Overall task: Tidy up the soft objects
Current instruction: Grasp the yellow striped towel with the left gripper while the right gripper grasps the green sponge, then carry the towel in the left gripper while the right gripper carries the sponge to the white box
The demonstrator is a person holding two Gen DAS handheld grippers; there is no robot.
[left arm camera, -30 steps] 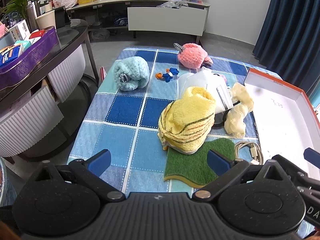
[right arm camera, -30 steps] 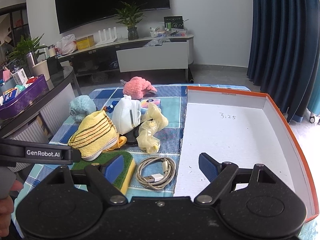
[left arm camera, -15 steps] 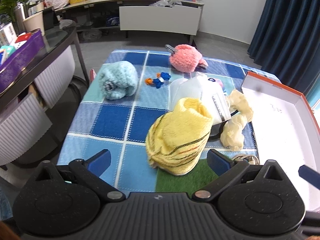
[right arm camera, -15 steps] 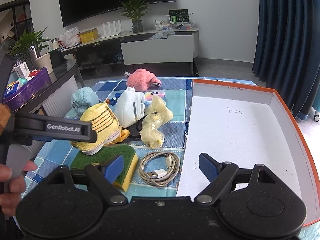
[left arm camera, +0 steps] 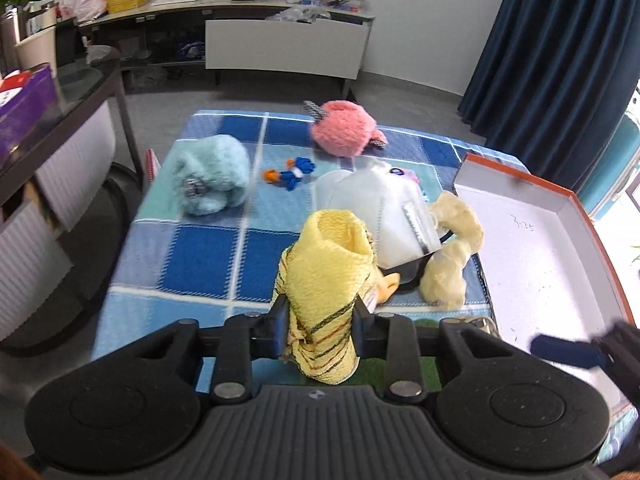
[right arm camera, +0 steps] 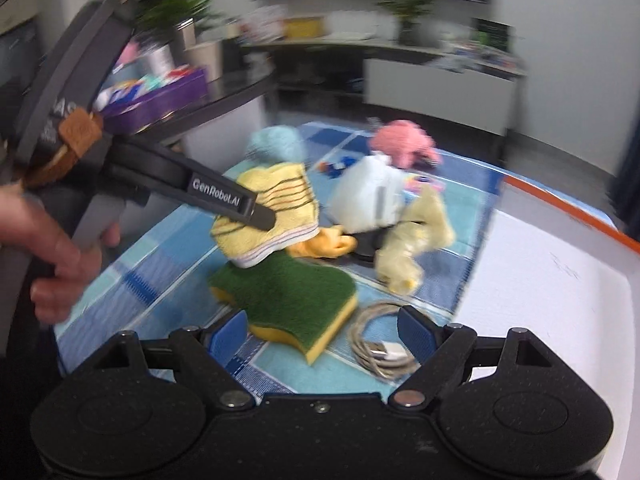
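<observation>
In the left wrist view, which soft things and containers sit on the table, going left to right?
Blue plush → yellow towel, gripped by the left gripper → pale yellow gloves → orange-rimmed box. The pink plush and white mask overlap the towel's span, so they are left out.

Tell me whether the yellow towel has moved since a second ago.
Yes. The yellow towel has lifted off the green sponge, now clamped in the left hand-held gripper.
</observation>
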